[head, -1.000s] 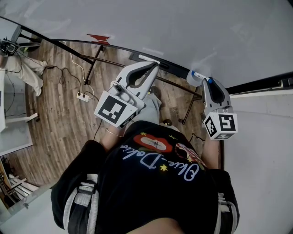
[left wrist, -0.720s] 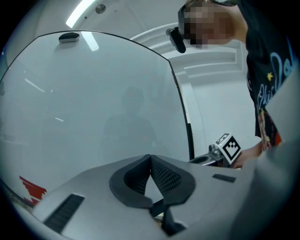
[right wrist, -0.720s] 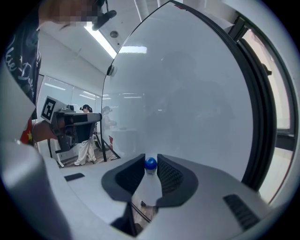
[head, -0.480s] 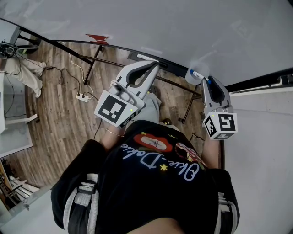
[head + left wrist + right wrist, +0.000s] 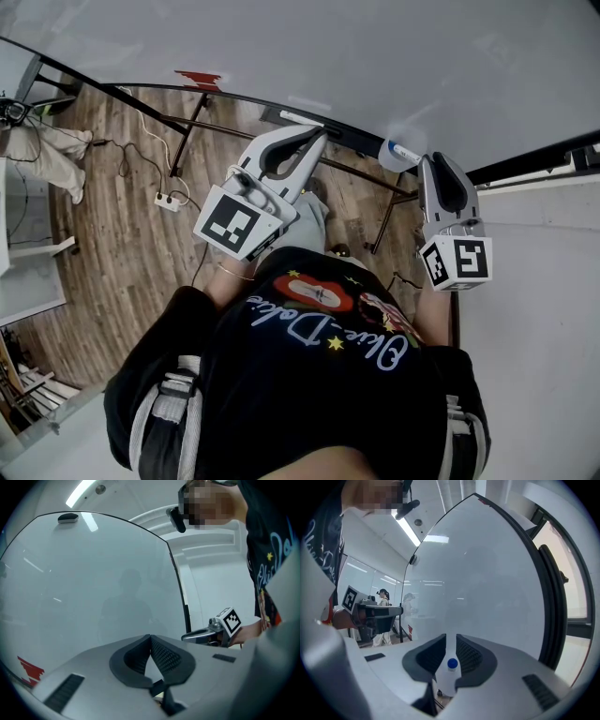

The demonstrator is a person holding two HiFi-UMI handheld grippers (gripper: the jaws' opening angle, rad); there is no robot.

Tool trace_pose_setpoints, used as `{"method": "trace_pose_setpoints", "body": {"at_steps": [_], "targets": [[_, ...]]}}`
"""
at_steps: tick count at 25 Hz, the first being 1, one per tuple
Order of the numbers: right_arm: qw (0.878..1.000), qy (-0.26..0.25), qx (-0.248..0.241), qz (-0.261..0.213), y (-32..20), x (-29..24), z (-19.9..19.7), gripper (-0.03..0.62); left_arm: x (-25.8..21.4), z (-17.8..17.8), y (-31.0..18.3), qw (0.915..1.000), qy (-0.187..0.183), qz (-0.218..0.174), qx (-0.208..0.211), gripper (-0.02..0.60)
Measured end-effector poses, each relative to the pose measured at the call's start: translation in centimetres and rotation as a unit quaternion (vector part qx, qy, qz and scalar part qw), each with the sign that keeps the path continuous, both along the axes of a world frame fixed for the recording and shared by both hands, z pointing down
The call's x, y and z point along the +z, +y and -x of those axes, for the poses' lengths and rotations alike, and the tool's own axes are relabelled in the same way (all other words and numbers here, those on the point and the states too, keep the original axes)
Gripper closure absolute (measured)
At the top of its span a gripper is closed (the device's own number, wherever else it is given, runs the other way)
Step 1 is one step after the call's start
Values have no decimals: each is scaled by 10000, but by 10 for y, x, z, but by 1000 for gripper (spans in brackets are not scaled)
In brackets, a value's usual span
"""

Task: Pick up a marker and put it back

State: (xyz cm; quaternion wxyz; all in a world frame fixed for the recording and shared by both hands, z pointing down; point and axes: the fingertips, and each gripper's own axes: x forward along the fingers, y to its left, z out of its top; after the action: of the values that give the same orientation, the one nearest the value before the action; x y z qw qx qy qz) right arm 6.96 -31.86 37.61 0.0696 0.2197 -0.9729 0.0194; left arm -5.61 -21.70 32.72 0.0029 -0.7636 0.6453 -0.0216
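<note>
Up at the whiteboard (image 5: 356,56), closing right gripper (image 5: 450,644) fingers on a blue-tipped white marker (image 5: 449,677); holding left gripper (image 5: 150,639) fingers together, empty.

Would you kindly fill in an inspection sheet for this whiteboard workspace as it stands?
Surface: whiteboard, upright, mostly blank, with a red mark near its lower edge.
Job's things: marker with a blue end, held in the right claw.
Clutter: nothing seen.
Grippers: left claw shut and empty; right claw's jaws closing, marker between them.
Cables: power strip and loose cords on the wooden floor.
Surroundings: another person stands at far left.
</note>
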Motion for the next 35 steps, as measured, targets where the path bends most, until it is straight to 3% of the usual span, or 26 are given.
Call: {"method": "trace_pose_setpoints", "body": {"at_steps": [6, 15, 35], "targets": [[9993, -342, 14, -149, 3, -19, -5, 551, 0, -3, 1, 10000, 12, -3, 39, 578], [9987, -448, 46, -251, 9, -38, -15, 589, -3, -13, 2, 9999, 22, -50, 121, 578], [9979, -541, 13, -358, 21, -56, -23, 594, -4, -23, 5, 9997, 52, -92, 204, 578]]}}
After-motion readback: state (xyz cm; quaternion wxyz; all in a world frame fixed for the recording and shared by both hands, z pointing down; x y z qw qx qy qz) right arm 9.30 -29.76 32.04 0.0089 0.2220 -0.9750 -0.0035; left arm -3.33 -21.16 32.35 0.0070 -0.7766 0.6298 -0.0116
